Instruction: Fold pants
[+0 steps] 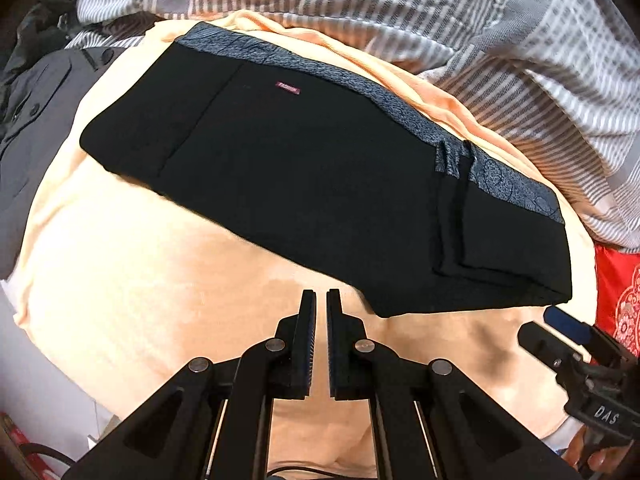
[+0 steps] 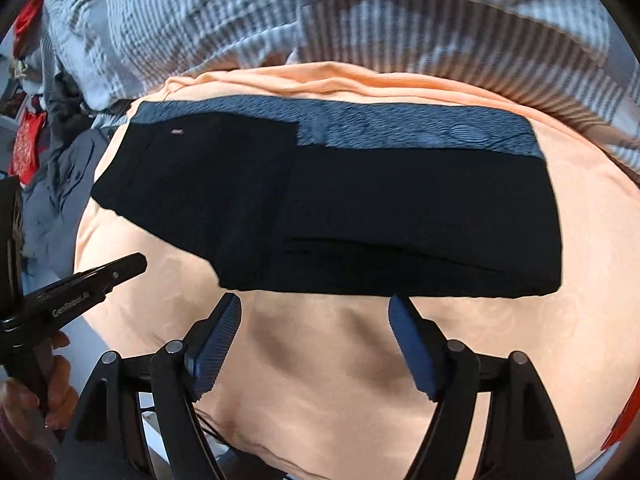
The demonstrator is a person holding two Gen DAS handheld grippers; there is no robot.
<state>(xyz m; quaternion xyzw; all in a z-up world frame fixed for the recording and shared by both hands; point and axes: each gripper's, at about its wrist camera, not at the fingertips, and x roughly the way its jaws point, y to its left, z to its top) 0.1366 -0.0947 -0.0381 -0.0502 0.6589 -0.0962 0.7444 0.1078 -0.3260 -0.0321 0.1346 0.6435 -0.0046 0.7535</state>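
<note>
A grey-and-white striped duvet (image 1: 460,20) is lying bunched across the far side of the bed, and in front of it a peach blanket (image 1: 140,280) is spreading over the whole near area as the working surface. The black pants (image 1: 300,184) are resting folded into a compact rectangle on this blanket, lying flat, with a band of blue-grey patterned fabric (image 1: 360,88) running along their far edge; from the right wrist view the same pants (image 2: 360,216) are sitting just beyond the fingertips. A grey buttoned garment (image 1: 36,120) is lying at the left edge, partly off the blanket, and a red patterned cloth (image 1: 618,300) is showing at the right edge. The right gripper (image 2: 316,308) is hovering just short of the pants' near edge with its jaws spread wide and nothing between them. The left gripper (image 1: 321,298) is hanging over bare blanket near the pants, its jaws drawn nearly together with only a narrow gap, gripping nothing. A small pink label (image 1: 287,89) is sitting on the black fabric near the band.
</note>
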